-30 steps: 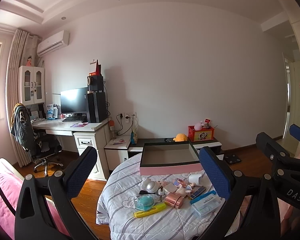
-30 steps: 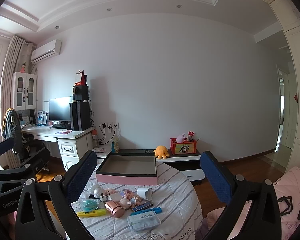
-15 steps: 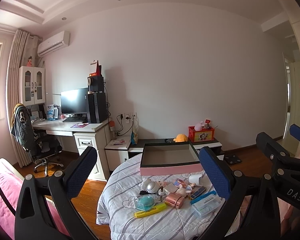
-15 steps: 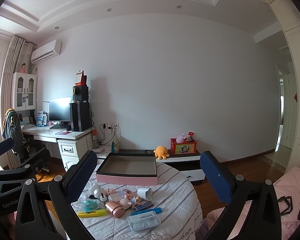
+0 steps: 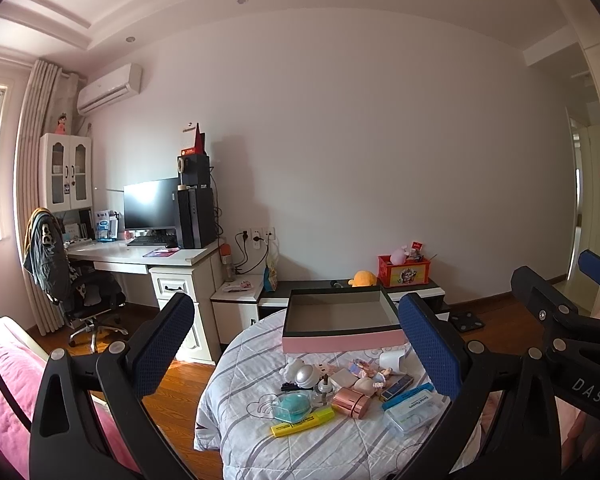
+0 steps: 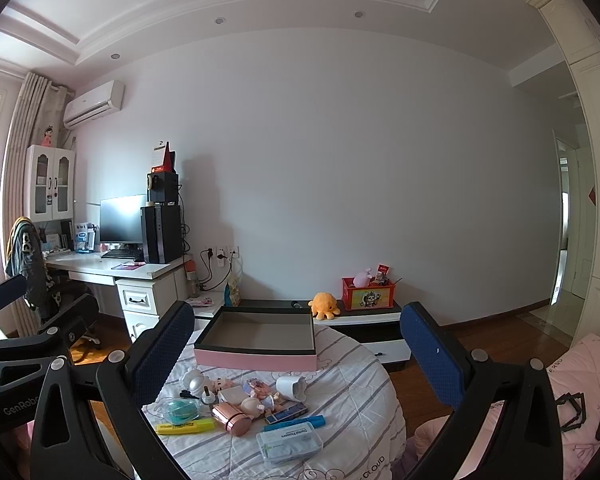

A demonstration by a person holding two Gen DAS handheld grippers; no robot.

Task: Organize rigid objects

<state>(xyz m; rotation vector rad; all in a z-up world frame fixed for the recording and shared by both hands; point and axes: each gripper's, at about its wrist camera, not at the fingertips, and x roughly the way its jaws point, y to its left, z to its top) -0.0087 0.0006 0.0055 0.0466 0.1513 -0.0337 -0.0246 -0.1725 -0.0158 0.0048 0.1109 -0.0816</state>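
Round quilt-covered surface (image 6: 352, 396) below: left gripper (image 5: 296, 344) and right gripper (image 6: 296, 350) both spread wide, holding nothing. Shallow pink-sided rectangular box (image 6: 256, 340) empty, small cluttered objects (image 6: 244, 408) lying just before it.

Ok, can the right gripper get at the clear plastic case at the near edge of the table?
Probably yes. The case lies flat at the near edge with nothing on top of it, and the right gripper is open and empty above the table. Only the blue pen lies close behind it.
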